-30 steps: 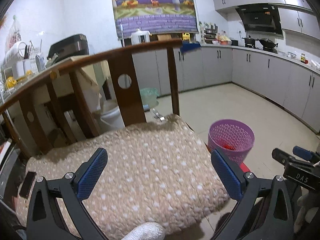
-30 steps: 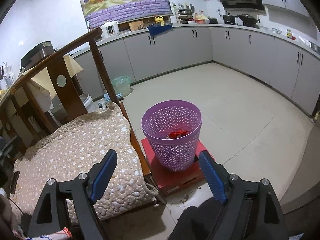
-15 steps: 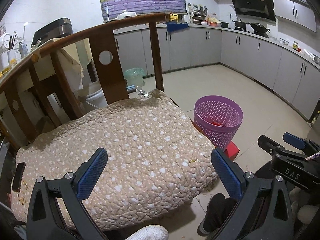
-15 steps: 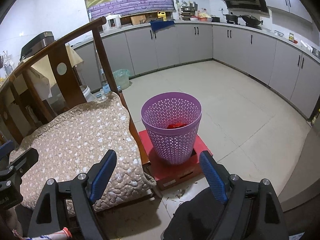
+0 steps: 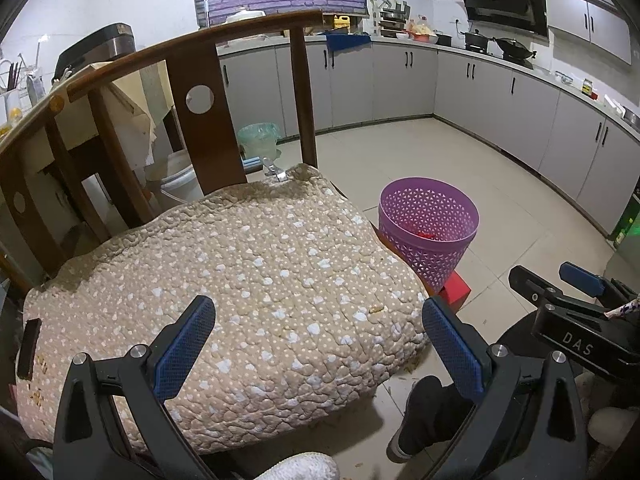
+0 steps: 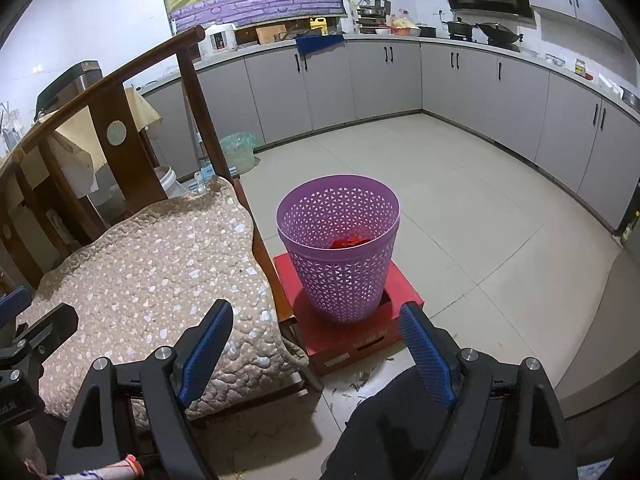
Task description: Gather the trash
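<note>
A purple mesh waste basket (image 6: 340, 256) stands on a red box (image 6: 360, 336) on the floor, beside a wooden chair; red trash (image 6: 350, 242) lies inside it. The basket (image 5: 428, 228) also shows right of the chair's beige dotted cushion (image 5: 240, 292) in the left wrist view. My left gripper (image 5: 318, 340) hangs open over the cushion's front part, nothing between its fingers. A small yellowish crumb (image 5: 375, 309) lies on the cushion near its right edge. My right gripper (image 6: 316, 344) is open, low in front of the basket, holding nothing.
The chair's wooden back (image 5: 200, 120) rises behind the cushion. A dark phone-like object (image 5: 29, 347) lies at the cushion's left edge. Small scraps (image 6: 360, 380) litter the floor by the red box. Grey kitchen cabinets (image 6: 520, 100) line the far walls. A person's dark shoe (image 5: 424, 412) is below.
The left wrist view has tipped downward, so more of the cushion and floor shows and the chair back sits higher. The right gripper has barely moved.
</note>
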